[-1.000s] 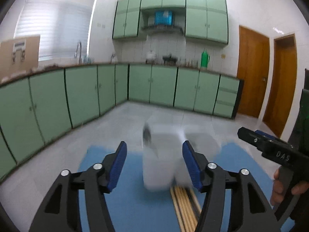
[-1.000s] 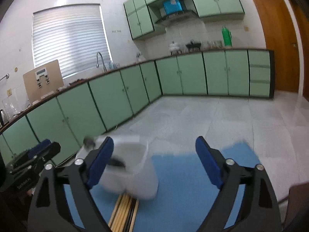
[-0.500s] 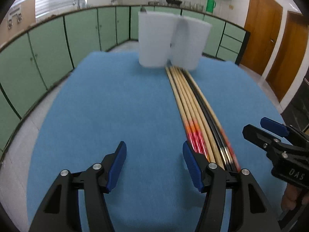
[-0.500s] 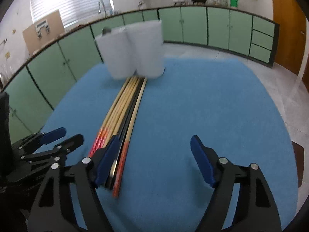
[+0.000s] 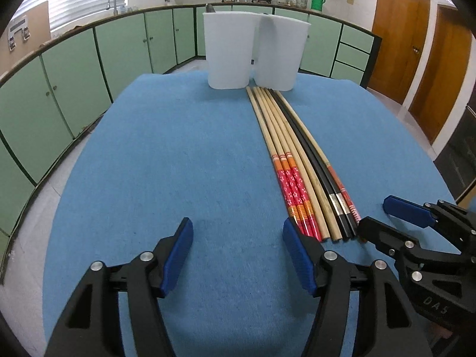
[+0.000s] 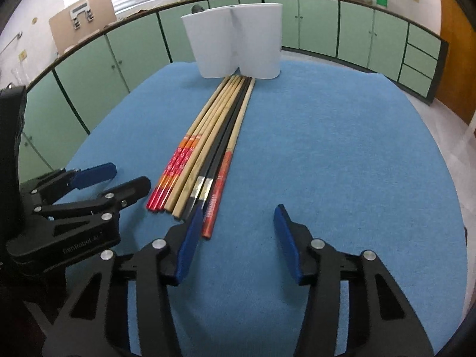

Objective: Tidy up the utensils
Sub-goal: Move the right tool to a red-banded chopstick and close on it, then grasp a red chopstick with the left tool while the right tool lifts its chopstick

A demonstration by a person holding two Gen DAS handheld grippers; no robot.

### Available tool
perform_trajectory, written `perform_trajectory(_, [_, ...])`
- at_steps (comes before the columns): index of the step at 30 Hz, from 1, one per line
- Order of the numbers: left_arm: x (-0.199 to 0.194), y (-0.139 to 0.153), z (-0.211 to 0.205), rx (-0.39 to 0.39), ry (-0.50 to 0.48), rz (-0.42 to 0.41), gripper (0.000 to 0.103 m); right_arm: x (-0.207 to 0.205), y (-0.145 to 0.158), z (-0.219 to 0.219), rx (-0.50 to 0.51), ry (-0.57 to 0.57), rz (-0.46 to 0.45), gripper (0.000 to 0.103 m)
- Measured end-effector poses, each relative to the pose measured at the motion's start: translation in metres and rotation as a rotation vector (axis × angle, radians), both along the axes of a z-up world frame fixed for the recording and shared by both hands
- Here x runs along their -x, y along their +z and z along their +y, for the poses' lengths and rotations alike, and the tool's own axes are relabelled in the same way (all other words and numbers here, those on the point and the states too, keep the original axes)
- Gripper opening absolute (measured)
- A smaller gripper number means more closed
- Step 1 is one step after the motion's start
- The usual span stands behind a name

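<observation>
both claws spread, holding nothing: left claw (image 5: 238, 255), right claw (image 6: 235, 241) marked "das". chopsticks (image 5: 297, 160) lie side by side on the blue counter (image 5: 163, 163), tips touching two white holders (image 5: 253, 53).

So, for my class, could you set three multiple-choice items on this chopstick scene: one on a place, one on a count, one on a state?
1. Where do the far tips of the chopsticks point?
A. At the base of the white holder
B. Off the left edge of the blue cloth
C. At the wooden doors

2. How many chopsticks have red flowered ends?
A. One
B. Three
C. Six

3. How are the left tongs?
A. Shut on a chopstick
B. Open and empty
C. Inside the holder

Answers:
1 A: the tips end just before the holder's base.
2 B: three patterned ends lie side by side.
3 B: bare cloth shows between the blue pads.
</observation>
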State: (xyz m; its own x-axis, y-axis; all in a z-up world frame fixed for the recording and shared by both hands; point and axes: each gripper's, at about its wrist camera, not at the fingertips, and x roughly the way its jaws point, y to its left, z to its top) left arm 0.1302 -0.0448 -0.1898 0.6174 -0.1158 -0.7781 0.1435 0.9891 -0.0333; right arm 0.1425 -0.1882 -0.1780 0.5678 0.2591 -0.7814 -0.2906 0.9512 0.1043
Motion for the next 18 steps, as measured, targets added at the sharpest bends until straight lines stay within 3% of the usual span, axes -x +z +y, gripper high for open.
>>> perform_trajectory(5, [0.006,0.0,0.0,0.006,-0.005,-0.003,0.063,0.006,-0.003,0.008,0.054,0.015,-0.014,0.032])
perform_trajectory(9, [0.008,0.001,0.0,0.021,-0.006,-0.002,0.064,0.004,-0.003,0.005,0.044,0.012,-0.012,0.006])
perform_trajectory(18, [0.014,0.002,-0.007,0.023,-0.035,0.004,0.067,0.001,-0.004,-0.018,0.034,-0.054,-0.009,0.005])
